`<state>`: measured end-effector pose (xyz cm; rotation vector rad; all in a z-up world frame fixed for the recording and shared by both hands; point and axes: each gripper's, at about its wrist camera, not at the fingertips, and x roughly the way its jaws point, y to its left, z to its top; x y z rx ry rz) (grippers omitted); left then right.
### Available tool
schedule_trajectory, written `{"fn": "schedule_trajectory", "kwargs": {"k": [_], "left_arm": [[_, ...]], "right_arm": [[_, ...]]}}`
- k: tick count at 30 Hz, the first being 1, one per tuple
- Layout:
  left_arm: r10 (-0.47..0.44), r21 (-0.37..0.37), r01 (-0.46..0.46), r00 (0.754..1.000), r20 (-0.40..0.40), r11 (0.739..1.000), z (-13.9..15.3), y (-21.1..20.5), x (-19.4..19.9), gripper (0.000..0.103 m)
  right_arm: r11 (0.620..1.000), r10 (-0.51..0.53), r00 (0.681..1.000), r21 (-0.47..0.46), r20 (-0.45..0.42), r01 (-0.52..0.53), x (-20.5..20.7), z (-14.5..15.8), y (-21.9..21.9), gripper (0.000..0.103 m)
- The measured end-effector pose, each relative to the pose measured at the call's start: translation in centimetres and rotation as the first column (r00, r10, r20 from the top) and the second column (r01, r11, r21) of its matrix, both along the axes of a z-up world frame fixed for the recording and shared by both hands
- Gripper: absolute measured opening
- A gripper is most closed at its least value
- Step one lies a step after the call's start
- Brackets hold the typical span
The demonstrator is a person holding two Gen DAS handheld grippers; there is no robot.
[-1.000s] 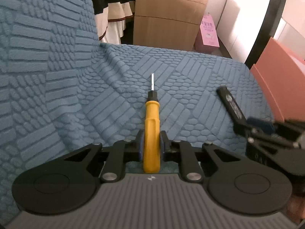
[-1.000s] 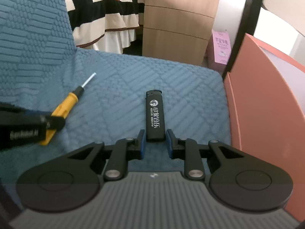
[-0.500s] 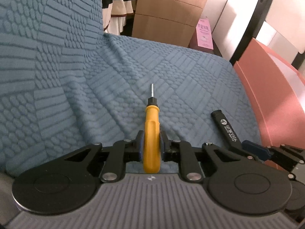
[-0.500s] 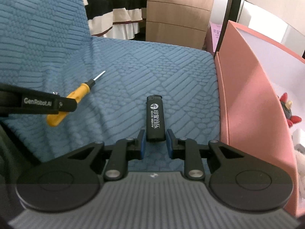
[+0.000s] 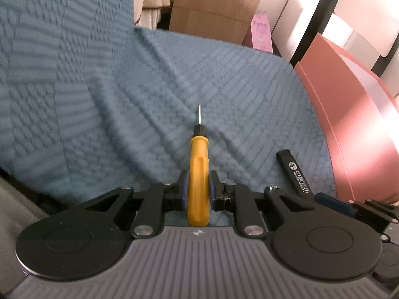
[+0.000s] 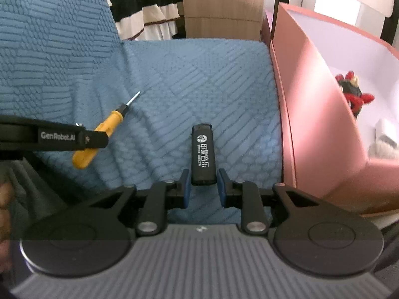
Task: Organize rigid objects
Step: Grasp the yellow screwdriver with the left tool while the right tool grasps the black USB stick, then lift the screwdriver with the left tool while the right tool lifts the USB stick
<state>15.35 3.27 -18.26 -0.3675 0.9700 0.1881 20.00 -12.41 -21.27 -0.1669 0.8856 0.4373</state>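
The left gripper [image 5: 198, 190] is clamped on the yellow handle of a screwdriver [image 5: 198, 169], its metal tip pointing forward over the blue quilted sofa cover [image 5: 139, 104]. Beside it, the right gripper [image 6: 203, 188] pinches the base of a black lighter [image 6: 203, 158] above the same cover. Beyond the cover's edge stands a pink box [image 6: 311, 114] holding a small red-and-black plush toy [image 6: 354, 94].

Left wrist view was motion-blurred across the blue textured cover [image 5: 104, 79]. Lighter [image 5: 298, 175] base hidden behind the right gripper [image 5: 349, 205]. Screwdriver [image 6: 99, 134] handle partly covered by the left gripper [image 6: 62, 138]. Plush toy [image 6: 352, 96] cut off by the pink box [image 6: 321, 129] wall.
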Motion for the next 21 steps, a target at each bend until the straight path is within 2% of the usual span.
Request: {"fn": "schedule_trajectory", "kwargs": {"k": [4, 6, 8, 11, 18, 21], "left_arm": [[0.004, -0.041, -0.005, 0.999, -0.034, 0.999, -0.7, 0.4, 0.4, 0.020], [0.016, -0.034, -0.017, 0.999, -0.039, 0.999, -0.7, 0.5, 0.3, 0.021], [0.023, -0.029, -0.024, 0.999, -0.042, 0.999, -0.7, 0.7, 0.6, 0.022], [0.035, -0.041, -0.037, 0.998, -0.050, 0.998, -0.8, 0.9, 1.0, 0.029], [0.010, -0.023, -0.010, 0.999, -0.035, 1.000, -0.8, 0.7, 1.7, 0.030], [0.006, -0.026, -0.007, 1.000, -0.028, 1.000, -0.8, 0.7, 1.9, 0.030]], "right_arm": [[1.000, -0.007, 1.000, 0.016, -0.027, 0.008, 0.1, -0.4, 0.0, 0.027], [0.999, -0.006, 1.000, 0.039, -0.027, 0.007, 0.2, -0.3, 0.0, 0.028], [0.998, -0.001, 1.000, 0.060, -0.026, 0.003, 0.5, -0.2, 0.0, 0.033], [0.998, 0.009, 1.000, 0.058, -0.006, -0.009, 0.9, -0.2, 0.4, 0.036], [1.000, 0.017, 1.000, 0.023, -0.014, -0.017, 2.4, -1.3, 1.5, 0.035], [1.000, 0.023, 1.000, -0.006, -0.002, -0.023, 2.4, -1.6, 2.0, 0.030]]}}
